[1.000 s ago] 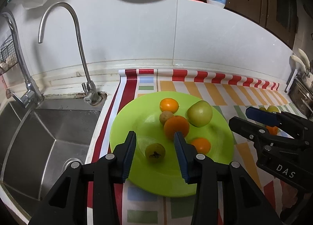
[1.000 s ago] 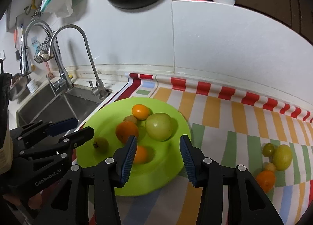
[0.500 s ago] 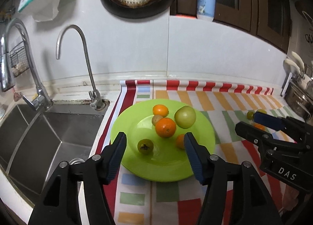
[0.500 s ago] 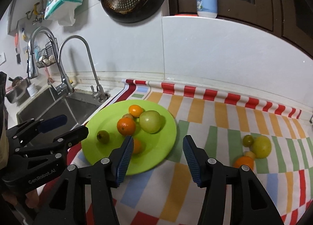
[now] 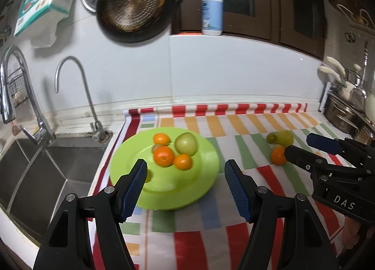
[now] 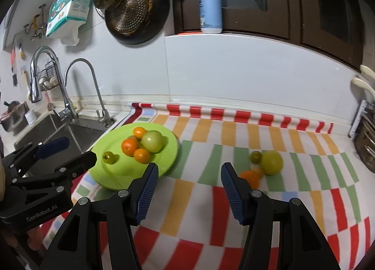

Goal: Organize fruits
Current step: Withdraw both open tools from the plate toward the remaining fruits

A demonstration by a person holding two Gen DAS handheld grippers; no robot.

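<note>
Four loose fruits [image 6: 262,166] are left on the striped cloth [image 6: 211,190], to the right of the green plate [image 6: 168,152]: a large yellow-green one [image 6: 271,161], a small dark green one [image 6: 256,157], an orange [image 6: 252,177] and a small piece between them that cannot be made out. The cluster lies just right of and beyond the right gripper [image 6: 188,184], whose fingers are spread apart and empty. It is well apart from the left gripper [image 5: 185,186], likewise spread and empty, which is aimed at the plate; the right is judged the nearer.

On the plate six fruits are gathered. The small green one [image 6: 109,157] at its near left is plain in the right wrist view, but half hidden behind a finger in the left wrist view.
</note>
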